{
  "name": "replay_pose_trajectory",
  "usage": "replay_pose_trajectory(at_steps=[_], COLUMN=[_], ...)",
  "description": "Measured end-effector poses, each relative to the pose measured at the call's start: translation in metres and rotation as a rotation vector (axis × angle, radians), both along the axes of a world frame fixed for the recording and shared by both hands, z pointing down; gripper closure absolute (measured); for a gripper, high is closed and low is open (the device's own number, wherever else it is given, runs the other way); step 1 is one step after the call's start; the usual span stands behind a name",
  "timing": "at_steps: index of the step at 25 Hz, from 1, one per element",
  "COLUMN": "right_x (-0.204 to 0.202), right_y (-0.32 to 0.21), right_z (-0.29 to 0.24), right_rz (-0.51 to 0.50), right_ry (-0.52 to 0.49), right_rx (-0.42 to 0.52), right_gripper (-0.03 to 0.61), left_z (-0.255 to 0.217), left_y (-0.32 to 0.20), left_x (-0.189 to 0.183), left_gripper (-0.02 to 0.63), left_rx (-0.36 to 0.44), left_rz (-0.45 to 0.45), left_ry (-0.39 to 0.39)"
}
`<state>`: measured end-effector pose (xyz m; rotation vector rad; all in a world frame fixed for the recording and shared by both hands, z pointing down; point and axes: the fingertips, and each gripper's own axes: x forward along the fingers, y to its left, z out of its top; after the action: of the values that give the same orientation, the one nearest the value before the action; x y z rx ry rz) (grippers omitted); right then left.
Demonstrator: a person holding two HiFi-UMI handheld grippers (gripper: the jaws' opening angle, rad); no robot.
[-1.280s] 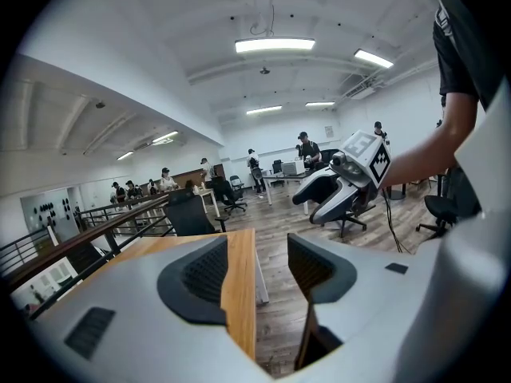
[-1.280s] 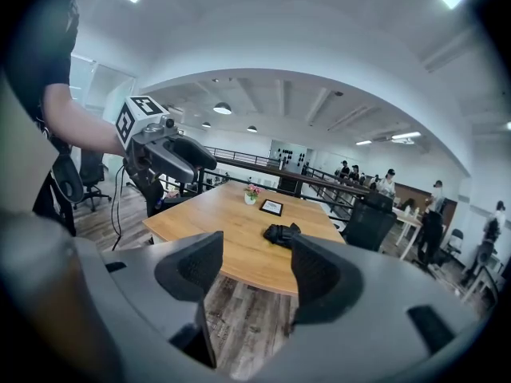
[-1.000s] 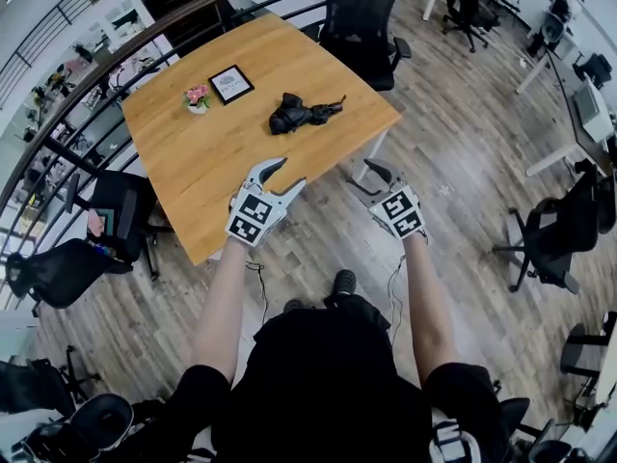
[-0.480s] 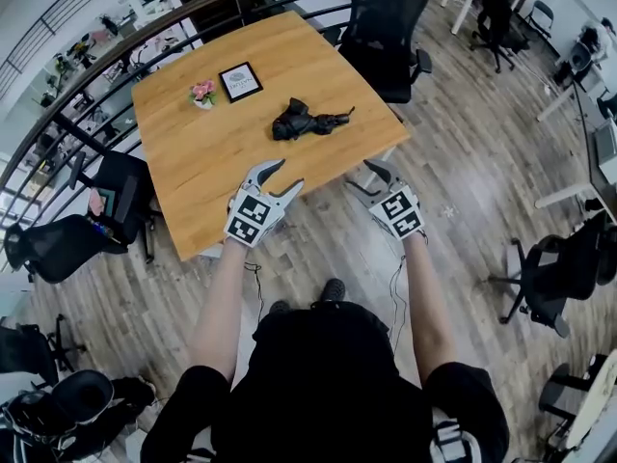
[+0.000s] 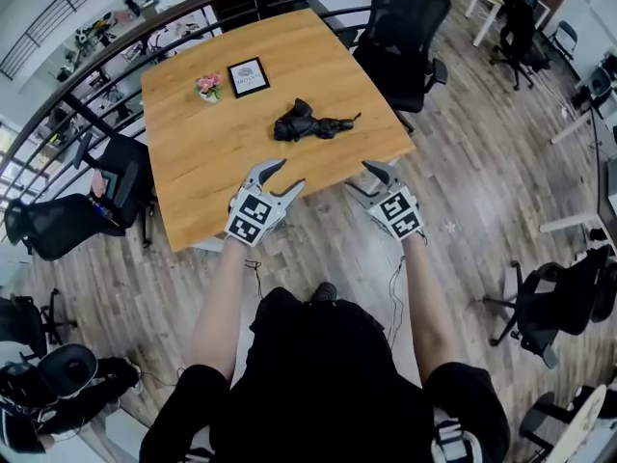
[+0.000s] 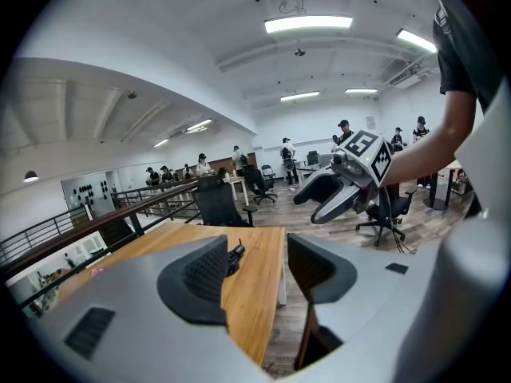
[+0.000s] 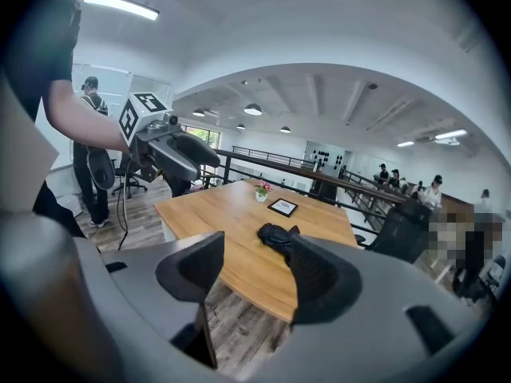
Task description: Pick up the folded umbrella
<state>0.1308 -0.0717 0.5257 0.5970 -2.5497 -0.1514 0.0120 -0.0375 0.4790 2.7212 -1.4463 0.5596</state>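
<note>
The folded black umbrella (image 5: pixel 310 123) lies on the wooden table (image 5: pixel 212 172), toward its right side. It also shows past the jaws in the left gripper view as the umbrella (image 6: pixel 235 255), and in the right gripper view as the umbrella (image 7: pixel 275 236). My left gripper (image 5: pixel 287 174) hovers over the table's near edge, open and empty. My right gripper (image 5: pixel 360 176) hangs just off the near right corner, also open and empty. Both are short of the umbrella. Each gripper appears in the other's view: the right gripper (image 6: pixel 331 198) and the left gripper (image 7: pixel 180 154).
A small pot of pink flowers (image 5: pixel 208 85) and a framed card (image 5: pixel 249 76) stand at the table's far side. A black office chair (image 5: pixel 405 37) is behind the table, another chair (image 5: pixel 116 177) at its left. A dark railing (image 5: pixel 96 56) curves round the far side.
The table and umbrella have come closer as the person steps toward them. Both grippers stay open and keep their places in the head view.
</note>
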Motion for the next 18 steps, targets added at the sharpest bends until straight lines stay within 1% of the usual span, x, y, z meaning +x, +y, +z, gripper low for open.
replay_pose_trajectory(at_steps=[4,6,9,11,14,18], right_x=[-0.002,-0.005,-0.007,-0.009,-0.012,-0.018], right_y=[-0.009,-0.012,-0.019,-0.025,-0.038,-0.060], right_z=[0.005,0.006,0.009,0.011,0.011,0.017], right_rz=[-0.015,-0.022,-0.020,-0.021,-0.023,-0.011], right_ry=[0.003,0.001,0.012,0.015,0.012,0.021], right_rx=[-0.004,0.000,0.003,0.002,0.000,-0.011], right_gripper=[0.305,0.307,0.311,0.310,0.310,0.310], left_z=[0.004,0.008,0.004,0.005,0.012,0.024], left_y=[-0.005,-0.009,-0.019,-0.027,-0.041,-0.063], left_x=[-0.004,-0.007,-0.008,-0.009,-0.011,-0.019], left_gripper=[0.364,0.364,0.364,0.364,0.364,0.364], left_rx=[-0.008,-0.011,0.006,0.013,-0.003,-0.029], left_rz=[-0.019,-0.025,-0.026,-0.024,-0.011,-0.001], left_ry=[-0.018,-0.009,0.021,0.020,0.001,-0.002])
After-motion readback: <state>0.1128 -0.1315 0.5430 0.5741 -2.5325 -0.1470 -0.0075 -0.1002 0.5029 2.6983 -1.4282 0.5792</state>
